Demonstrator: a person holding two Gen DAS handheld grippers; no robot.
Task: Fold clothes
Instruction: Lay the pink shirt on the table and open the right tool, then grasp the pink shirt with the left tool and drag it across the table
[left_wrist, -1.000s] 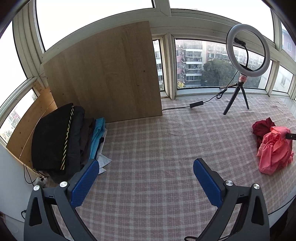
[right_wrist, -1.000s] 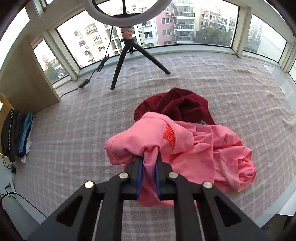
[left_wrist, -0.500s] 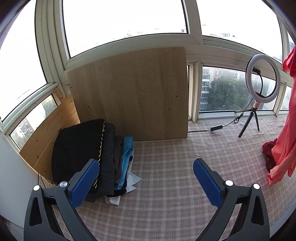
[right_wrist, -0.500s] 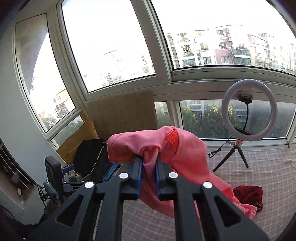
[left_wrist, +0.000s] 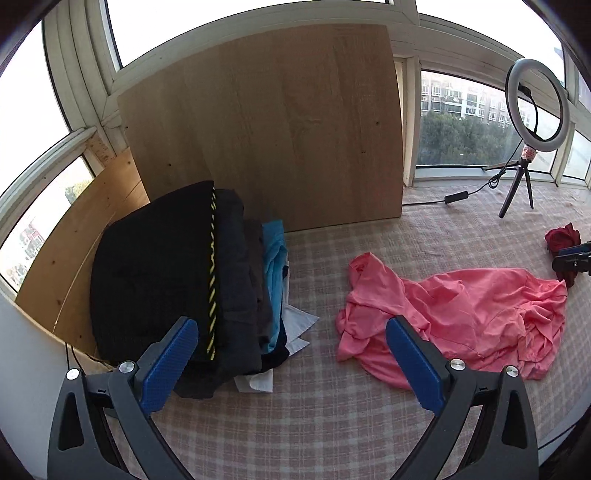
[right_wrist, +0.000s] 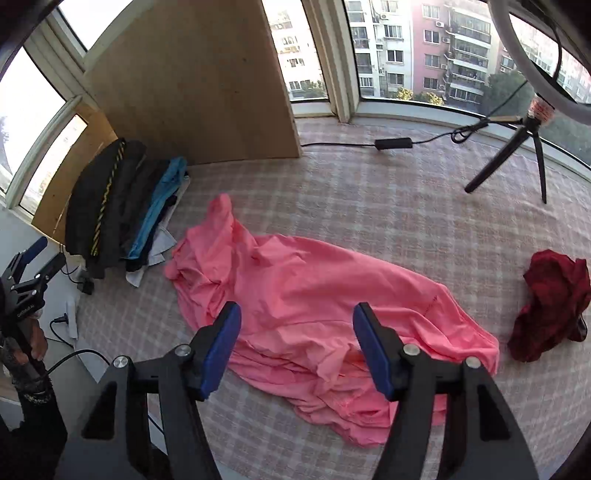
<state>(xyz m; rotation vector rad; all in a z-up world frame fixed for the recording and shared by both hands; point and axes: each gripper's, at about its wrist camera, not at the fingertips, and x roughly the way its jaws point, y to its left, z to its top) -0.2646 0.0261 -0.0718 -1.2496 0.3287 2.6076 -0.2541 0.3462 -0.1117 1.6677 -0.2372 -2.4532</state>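
A pink garment lies crumpled and spread on the checked cloth; in the left wrist view the pink garment is to the right of centre. My right gripper hovers open just above its near part, nothing between the blue pads. My left gripper is open over bare cloth, between the pink garment and a stack of folded dark and blue clothes. A dark red garment lies bunched at the right. The right gripper's tip shows at the left view's right edge.
A wooden board leans against the windows behind the stack. A ring light on a tripod with its cable and switch stands at the back right. The platform's edge drops off at front and left, where a hand holds the left gripper.
The right gripper carried the pink garment up and leftwards, laid it on the cloth near the stack and opened. The left gripper stayed open and tilted back down.
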